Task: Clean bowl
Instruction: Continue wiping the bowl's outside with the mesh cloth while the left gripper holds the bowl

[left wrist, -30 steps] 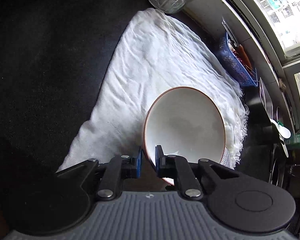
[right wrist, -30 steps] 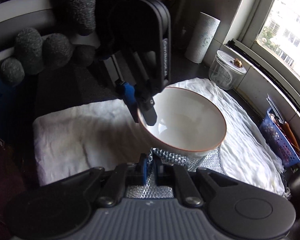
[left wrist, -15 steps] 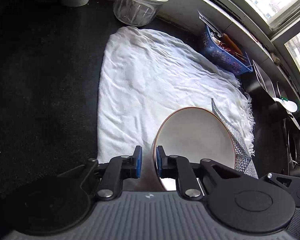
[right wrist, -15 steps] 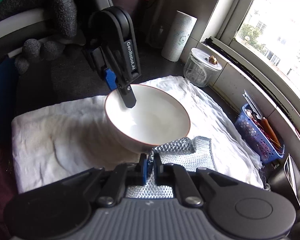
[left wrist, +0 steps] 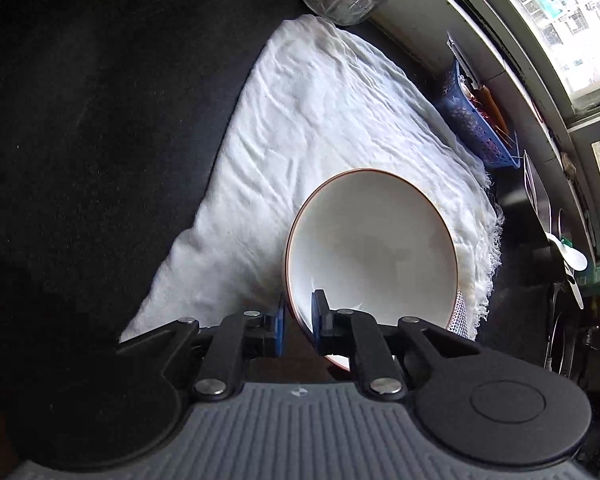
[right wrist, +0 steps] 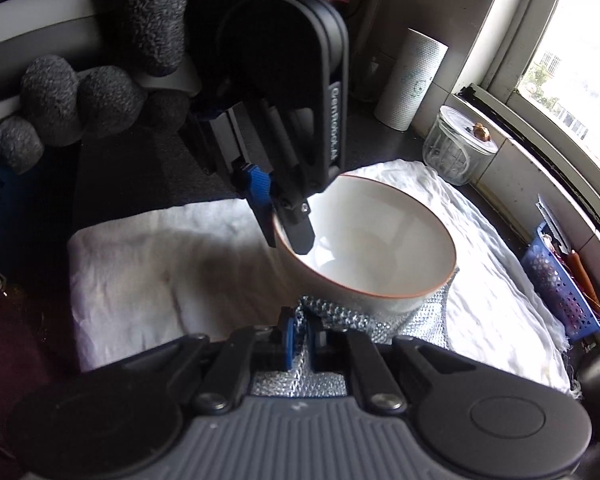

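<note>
White bowl (left wrist: 370,240) tilted over white cloth (left wrist: 320,92) on dark desk (left wrist: 80,120), left gripper (left wrist: 298,326) straddling its near rim, jaws opening, right gripper (right wrist: 302,338) jaws pinching silver mesh scrubber (right wrist: 340,316) against the bowl's underside, glass jar (right wrist: 458,150) behind.

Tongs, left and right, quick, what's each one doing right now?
Left tongs: opening, bowl rim between the pads.
Right tongs: closed on the metal mesh cloth.
</note>
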Motion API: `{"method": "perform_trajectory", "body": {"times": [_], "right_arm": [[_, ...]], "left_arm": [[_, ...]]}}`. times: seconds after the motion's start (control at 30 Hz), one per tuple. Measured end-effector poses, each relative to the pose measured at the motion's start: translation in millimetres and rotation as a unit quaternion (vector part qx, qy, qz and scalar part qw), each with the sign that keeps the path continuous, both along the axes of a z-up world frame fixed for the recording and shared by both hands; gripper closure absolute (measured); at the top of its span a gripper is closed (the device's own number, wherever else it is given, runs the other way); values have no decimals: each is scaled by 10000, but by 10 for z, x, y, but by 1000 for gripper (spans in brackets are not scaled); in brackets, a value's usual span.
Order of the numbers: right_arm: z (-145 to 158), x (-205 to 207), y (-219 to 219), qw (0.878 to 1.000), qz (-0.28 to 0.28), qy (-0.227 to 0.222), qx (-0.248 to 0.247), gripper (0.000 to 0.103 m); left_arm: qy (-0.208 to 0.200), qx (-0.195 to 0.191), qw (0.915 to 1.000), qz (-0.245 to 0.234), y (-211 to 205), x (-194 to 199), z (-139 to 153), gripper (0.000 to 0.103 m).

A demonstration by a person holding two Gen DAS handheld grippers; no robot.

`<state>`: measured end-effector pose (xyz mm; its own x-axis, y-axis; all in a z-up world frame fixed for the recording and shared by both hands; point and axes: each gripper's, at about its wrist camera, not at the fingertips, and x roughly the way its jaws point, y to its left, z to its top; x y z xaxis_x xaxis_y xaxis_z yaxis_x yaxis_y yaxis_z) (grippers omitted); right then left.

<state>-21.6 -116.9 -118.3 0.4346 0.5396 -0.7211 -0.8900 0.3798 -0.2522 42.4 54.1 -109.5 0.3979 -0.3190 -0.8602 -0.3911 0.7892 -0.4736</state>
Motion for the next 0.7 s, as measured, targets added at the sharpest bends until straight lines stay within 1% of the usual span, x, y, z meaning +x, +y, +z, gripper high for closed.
{"method": "perform_trajectory", "body": {"times": [0.2,0.3,0.37,0.43,0.5,0.53,0.57,0.63,0.67,0.7], "right_arm": [[15,9,-21,9999,-79,36,50,99],[31,37,-96,9998,-217,19,44,99],[52,77,-155,9993,-355,-4,63,99],[88,145,-219,9986,-523,-22,116,98],[116,218,-260,9978,-641,-73,122,98],[128,249,-277,9975,-689,-98,125,98],[139,271,-284,9973,-708,-124,120,98],[150,301,-281,9974,-698,-161,79,98],[150,304,-279,9975,-683,-172,59,98],[144,299,-274,9976,-663,-180,37,98]], "left_arm": [[-18,120,9997,-203,-19,18,19,86],[-56,310,9985,-449,-24,30,58,84],[-175,685,9957,-598,2,51,120,81],[-239,855,9939,-659,63,118,134,80],[-308,910,9913,-902,88,225,126,80],[-405,947,9887,-1088,87,281,131,80],[-499,982,9858,-1267,85,337,136,82],[-558,957,9847,-1346,86,374,139,94],[-528,775,9873,-1282,102,370,128,95],[-508,693,9894,-1172,118,353,125,95]]}}
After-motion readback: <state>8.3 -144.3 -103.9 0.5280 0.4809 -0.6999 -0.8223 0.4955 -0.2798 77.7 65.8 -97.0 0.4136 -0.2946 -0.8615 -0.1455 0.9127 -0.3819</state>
